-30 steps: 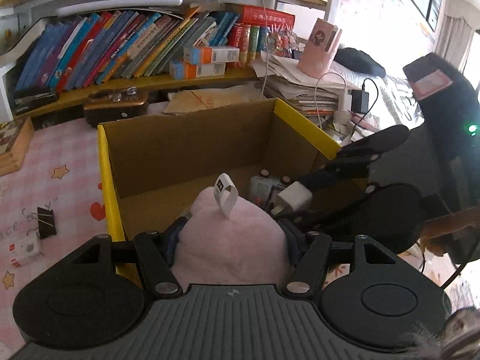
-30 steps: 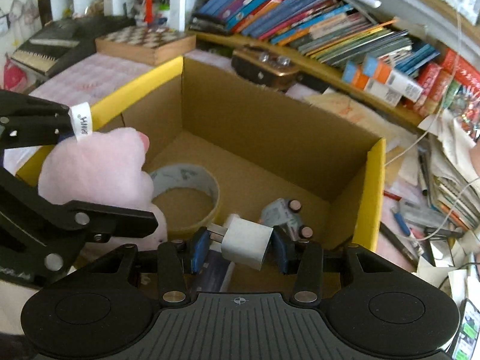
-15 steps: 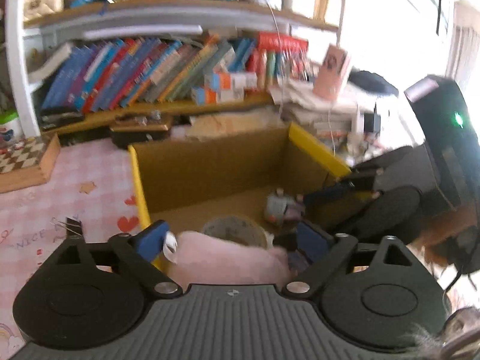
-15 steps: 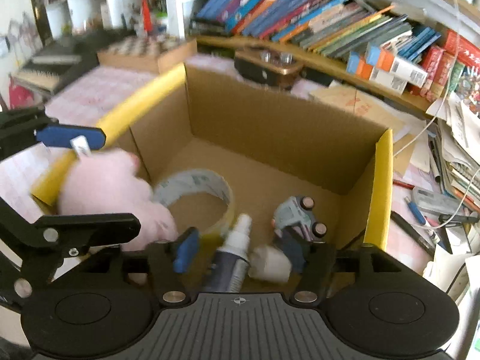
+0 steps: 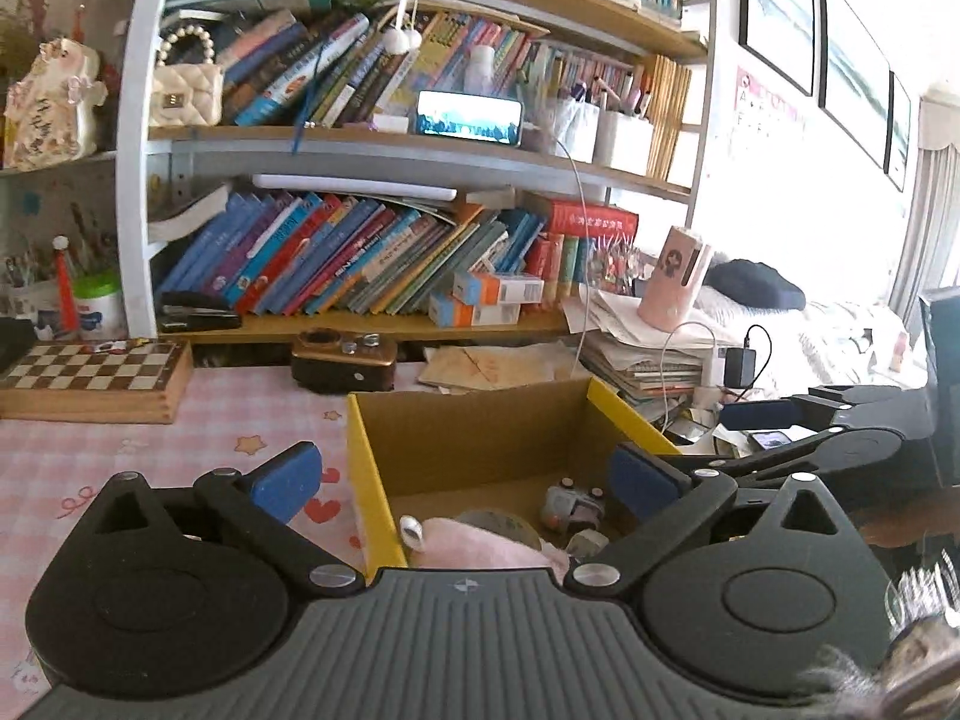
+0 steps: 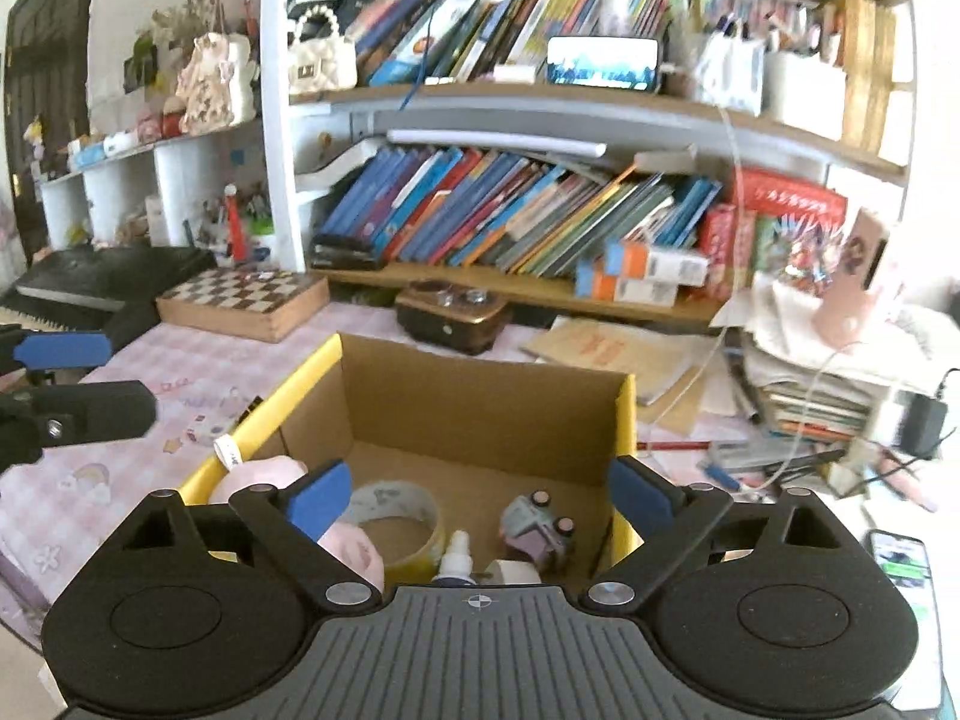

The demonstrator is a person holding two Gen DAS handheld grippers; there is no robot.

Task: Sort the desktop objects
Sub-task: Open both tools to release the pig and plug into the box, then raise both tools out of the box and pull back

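2 grippers now released, raised | left gripper (image 5: 465,477): dropped plush (image 5: 480,549) | right gripper (image 6: 480,495): dropped charger (image 6: 519,571); both in box (image 6: 480,396)

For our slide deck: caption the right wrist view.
Open right gripper above a cardboard box holding tape roll, pink plush toy and toy car.

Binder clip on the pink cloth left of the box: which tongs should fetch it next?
Left, probably. The binder clip lies outside the box's left wall, where the open left tongs are; the right tongs, also open, sit over the box.
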